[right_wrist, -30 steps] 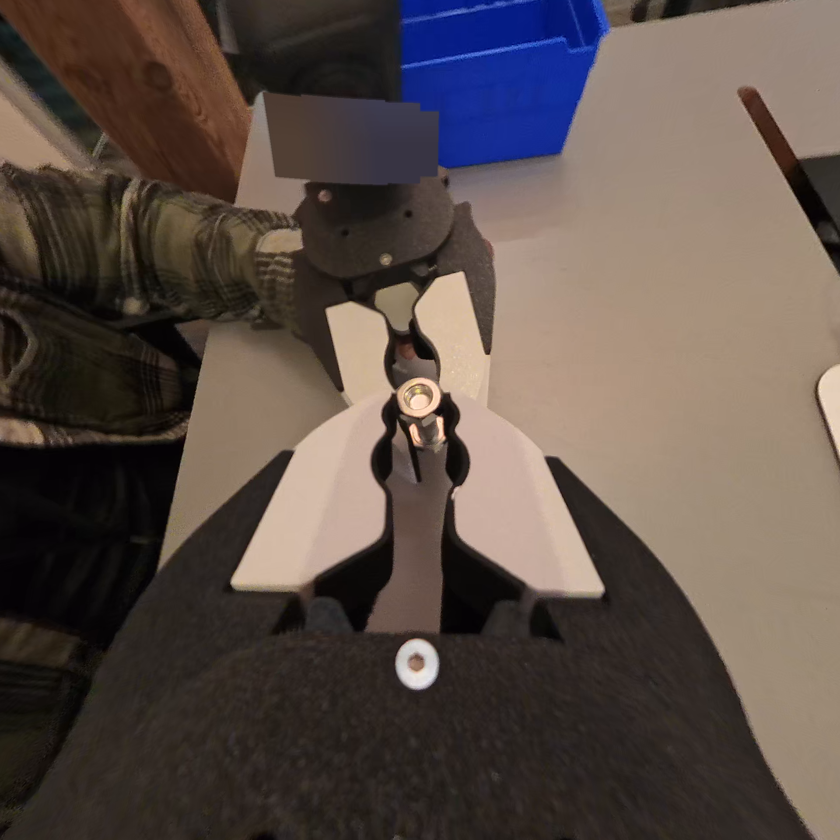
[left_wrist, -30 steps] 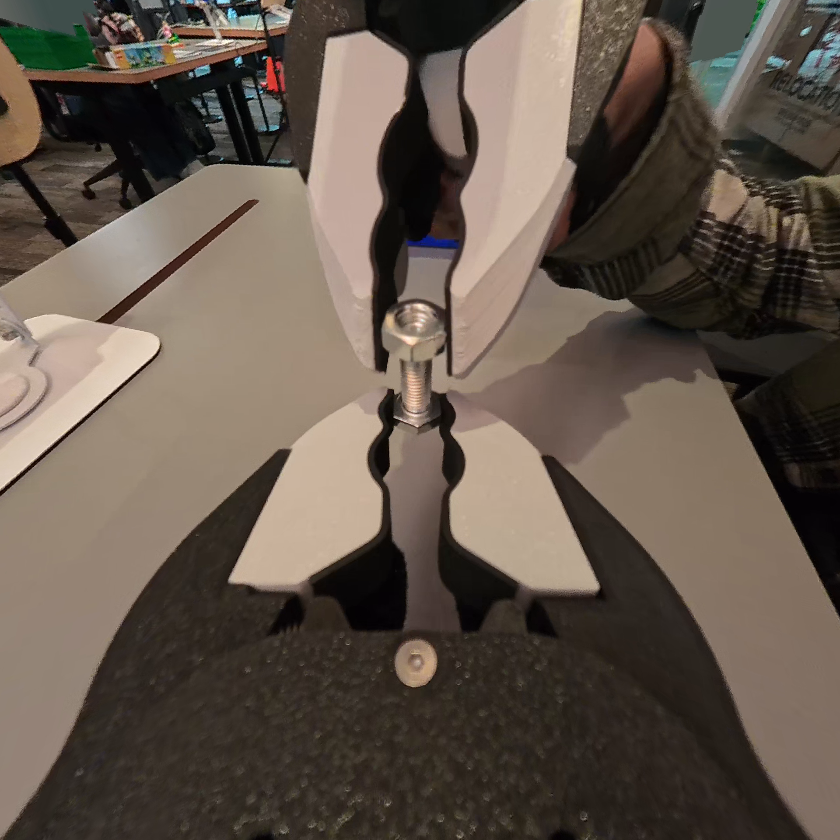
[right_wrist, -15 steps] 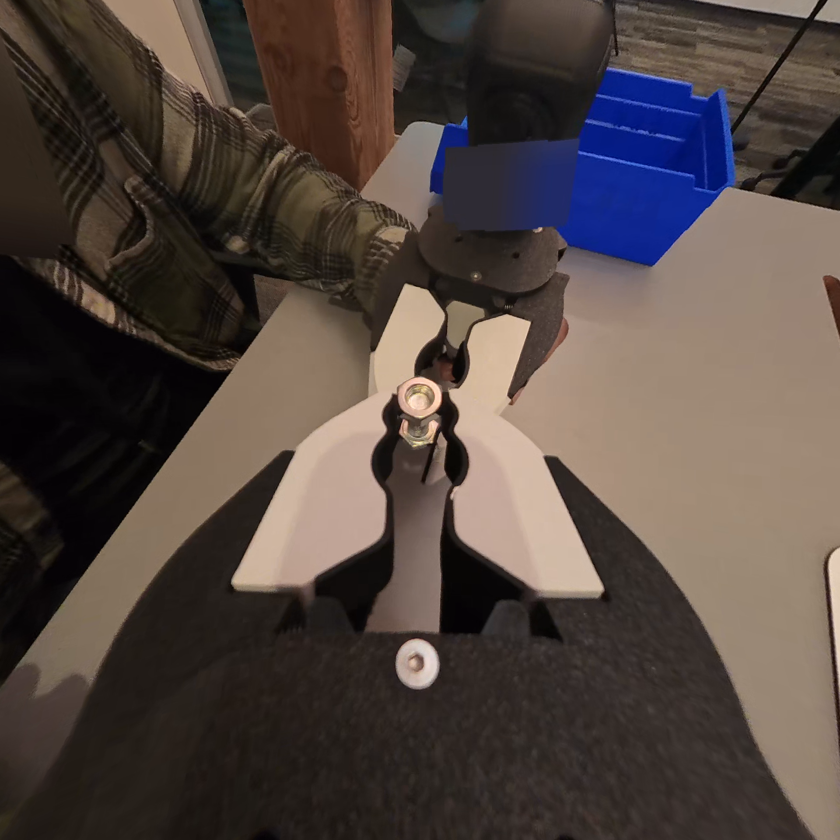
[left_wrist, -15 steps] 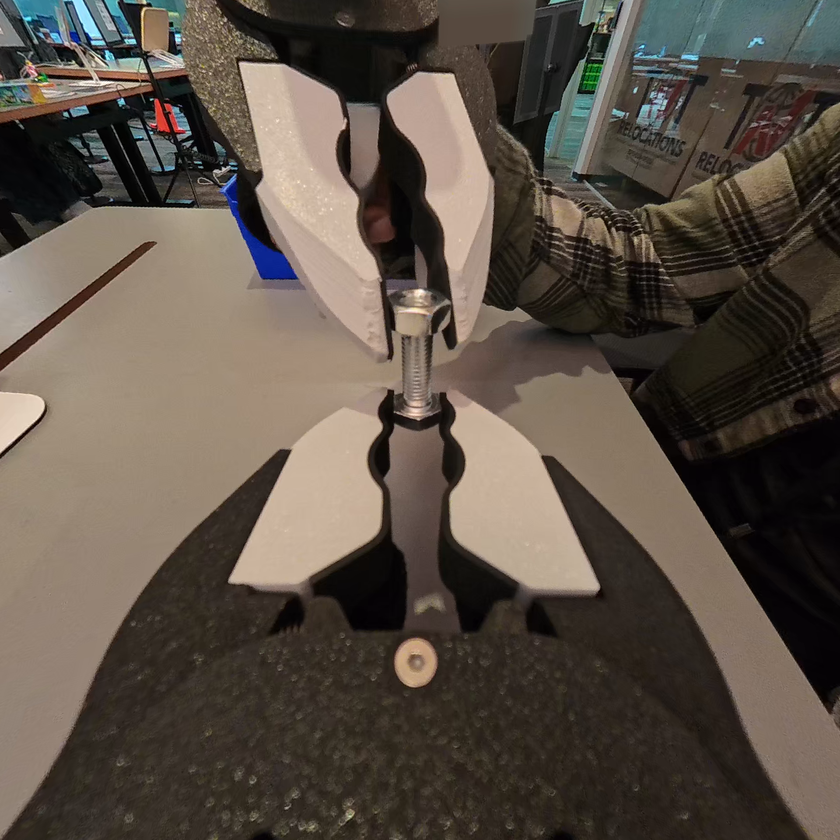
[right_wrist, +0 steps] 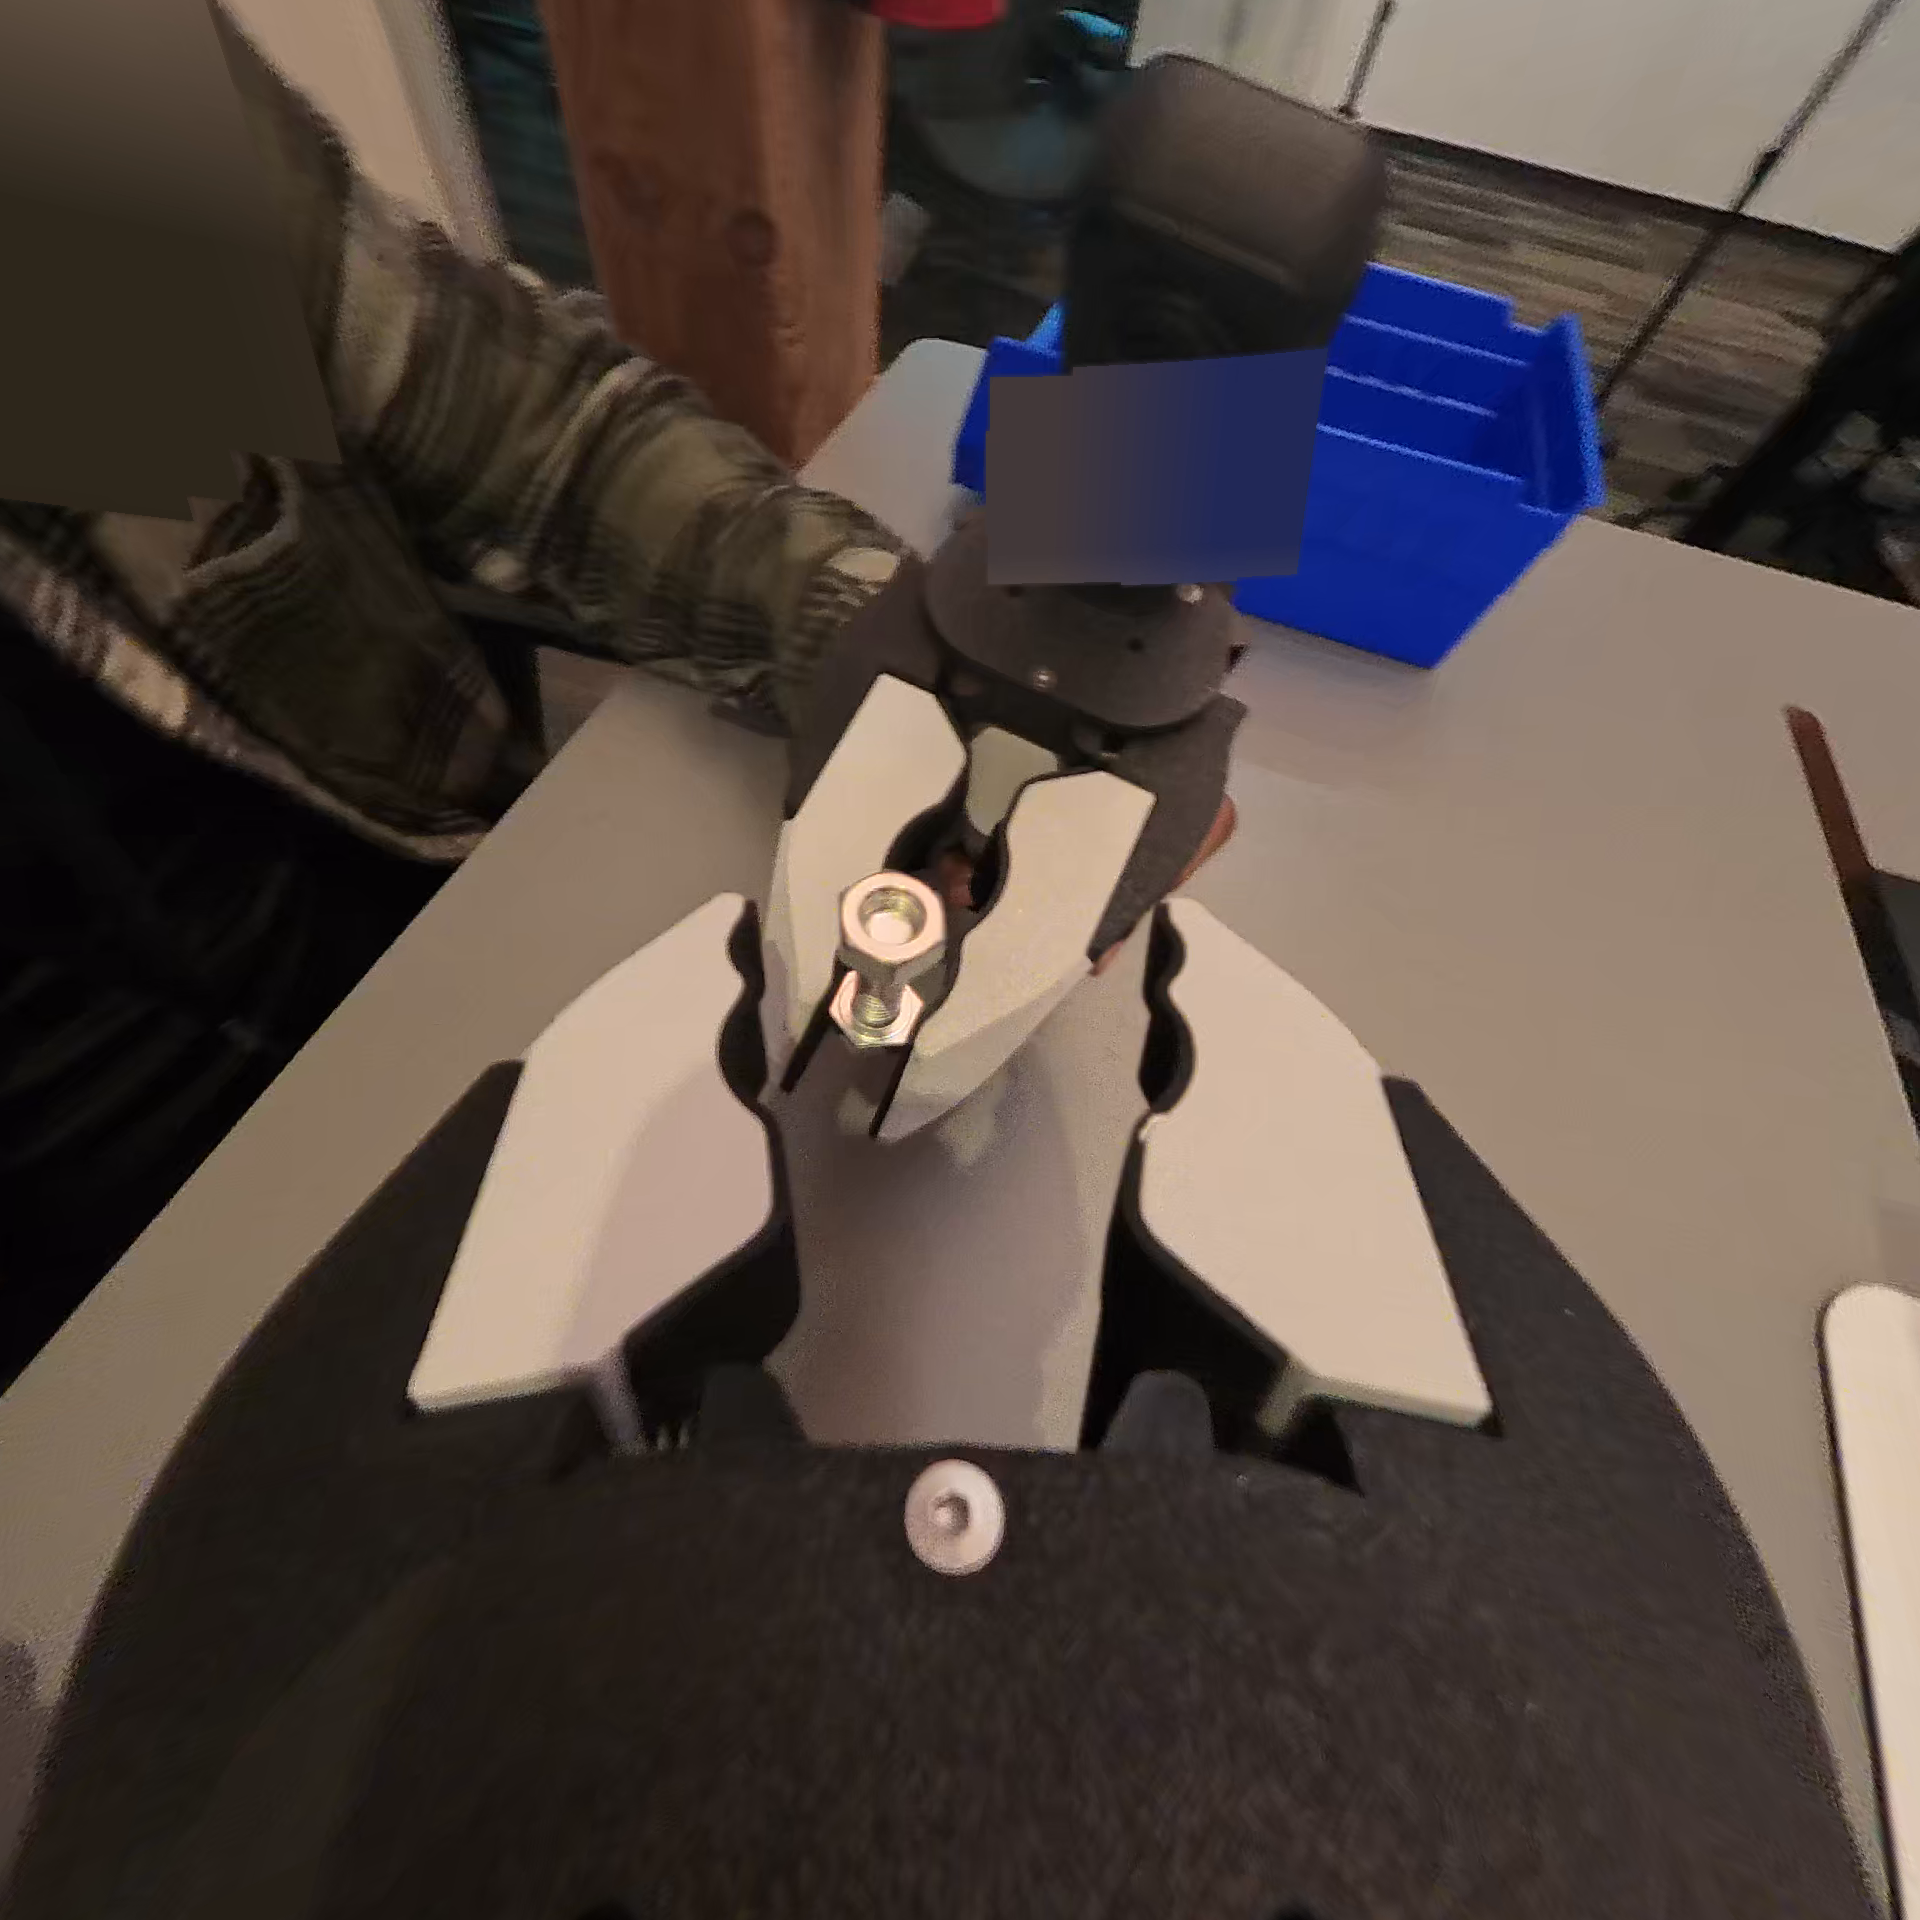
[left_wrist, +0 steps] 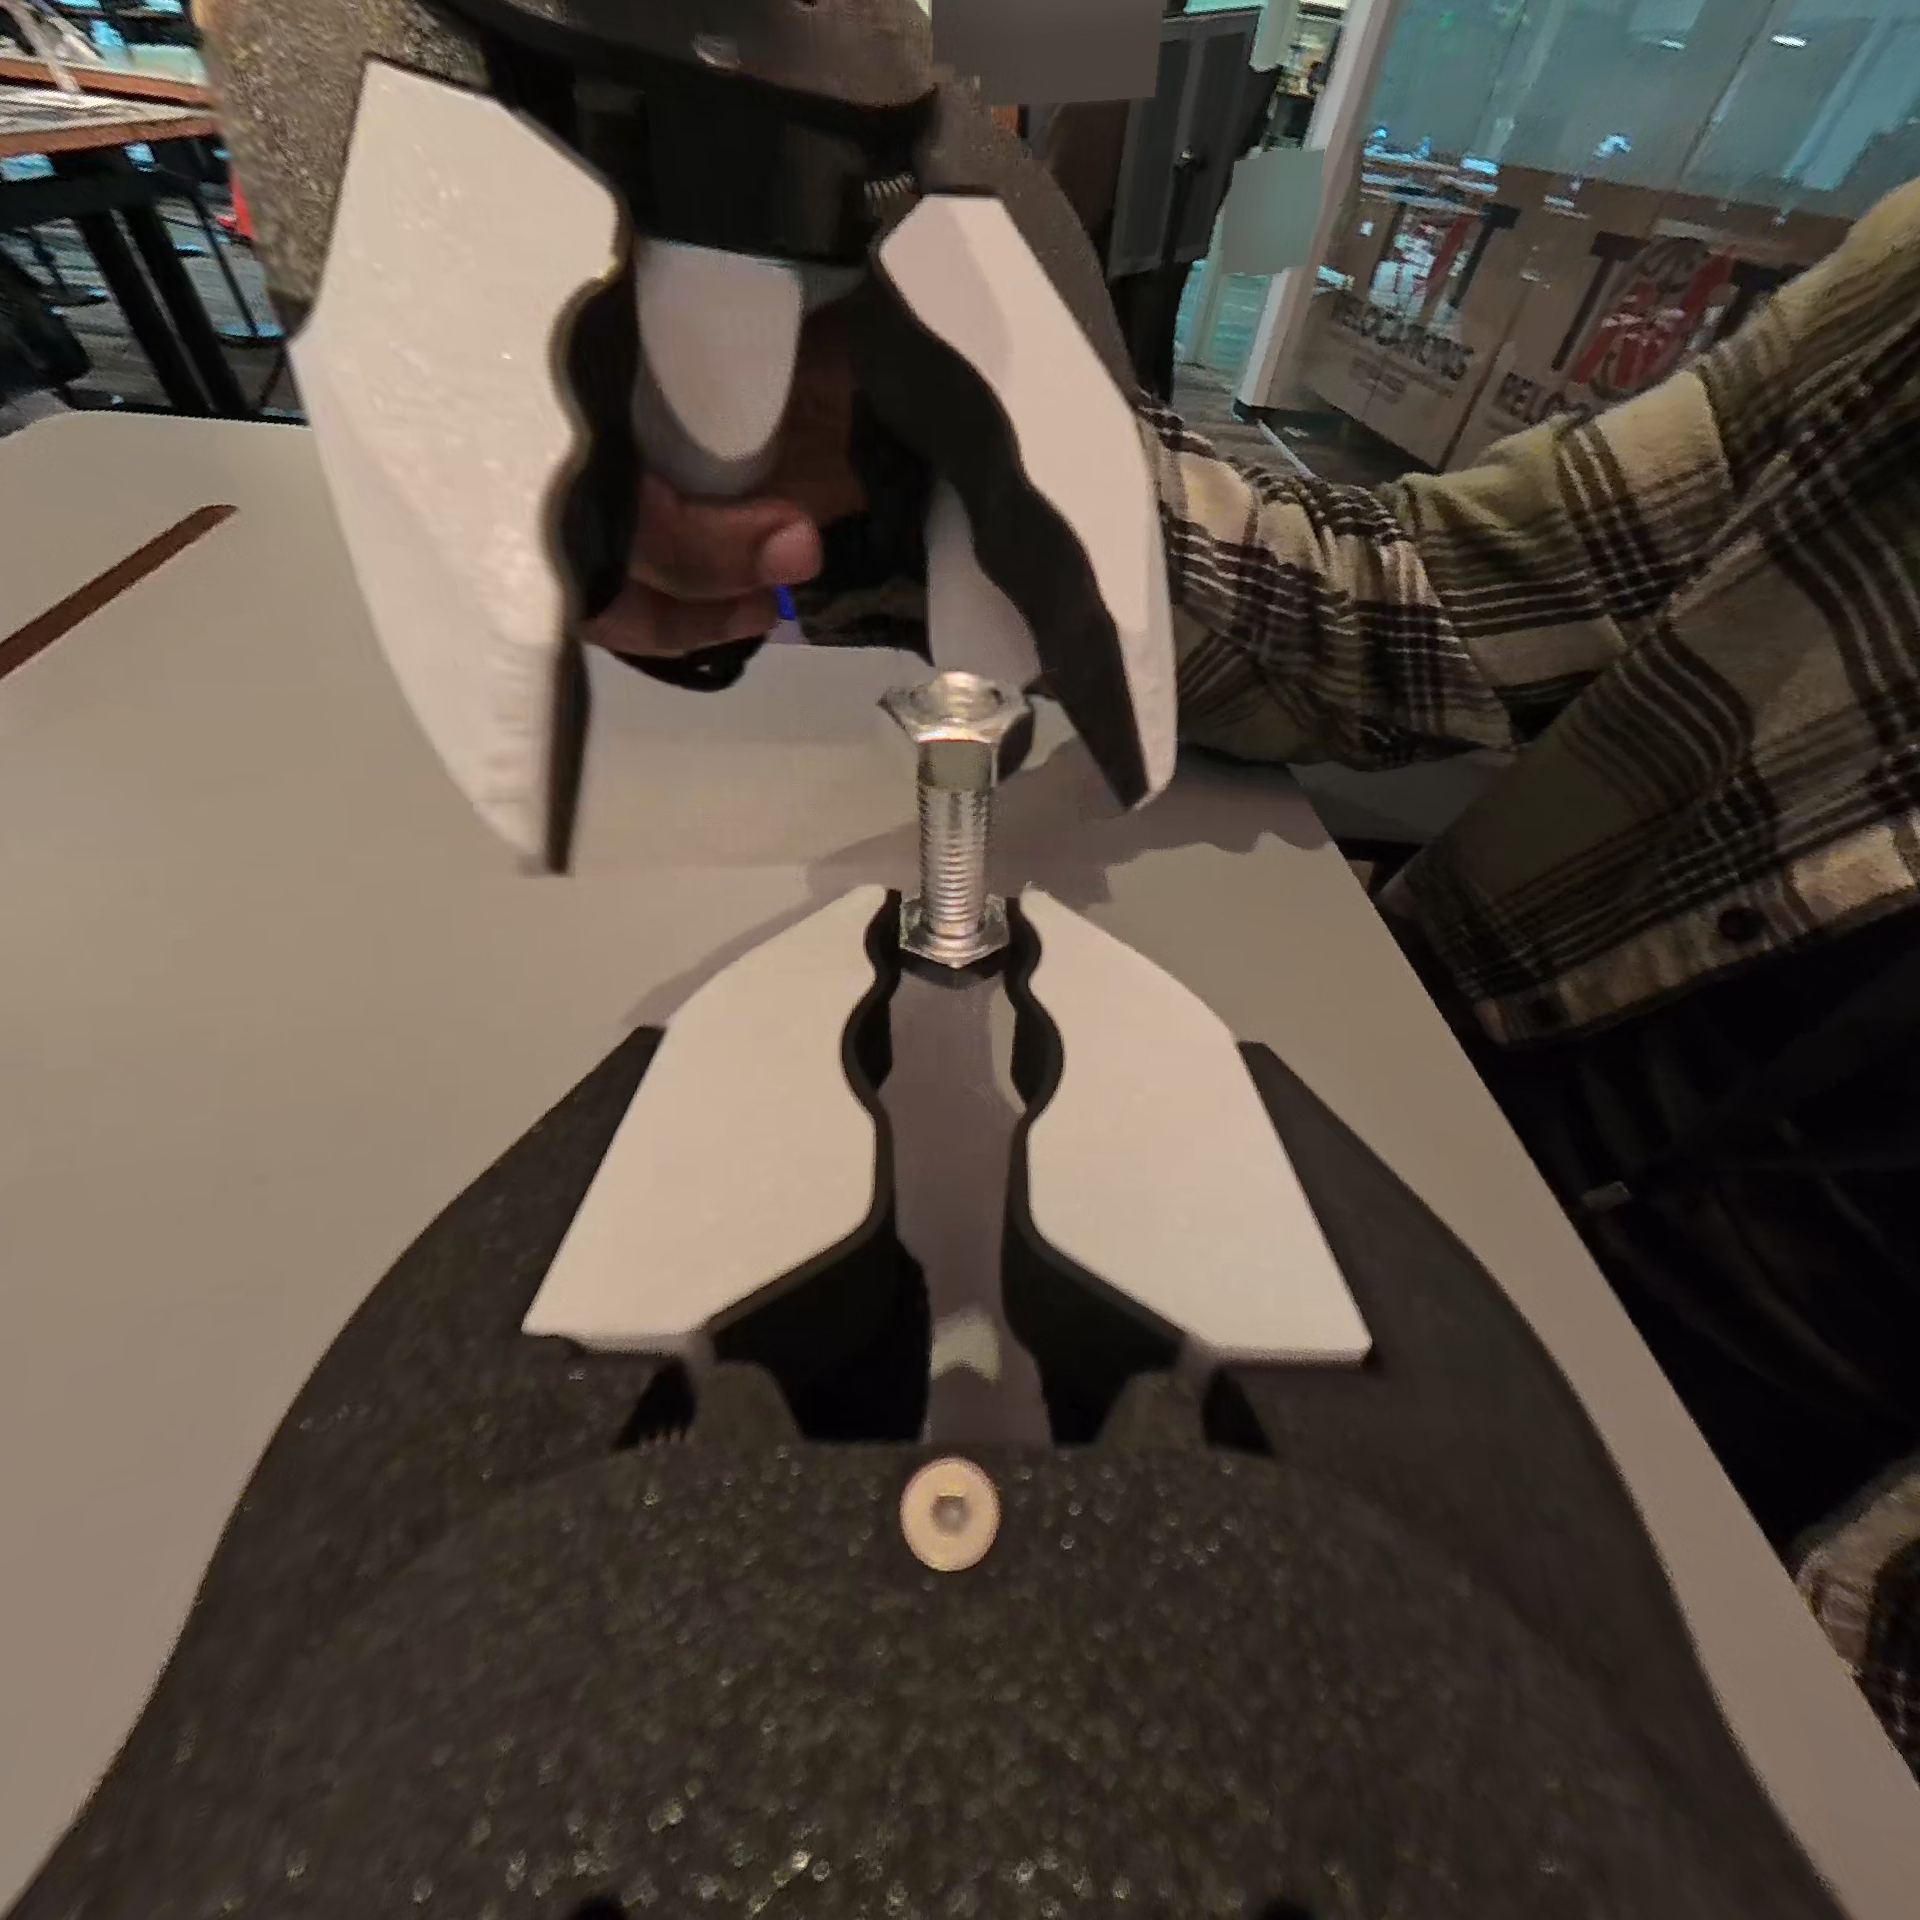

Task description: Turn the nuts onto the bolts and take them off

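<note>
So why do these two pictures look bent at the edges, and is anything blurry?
Left wrist view: wide-angle lens bows the table edge; bolt and nut sharp, shadow beside them, nearest black gripper body soft. Right wrist view: plaid sleeve and blue bin smeared, bolt fairly crisp.

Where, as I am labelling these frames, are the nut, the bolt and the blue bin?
nut (left_wrist: 954,771), left wrist view, on a side flat of the hexagon.
bolt (left_wrist: 951,862), left wrist view, on the bare threaded shaft.
blue bin (right_wrist: 1455,551), right wrist view, on its outer wall.
</note>
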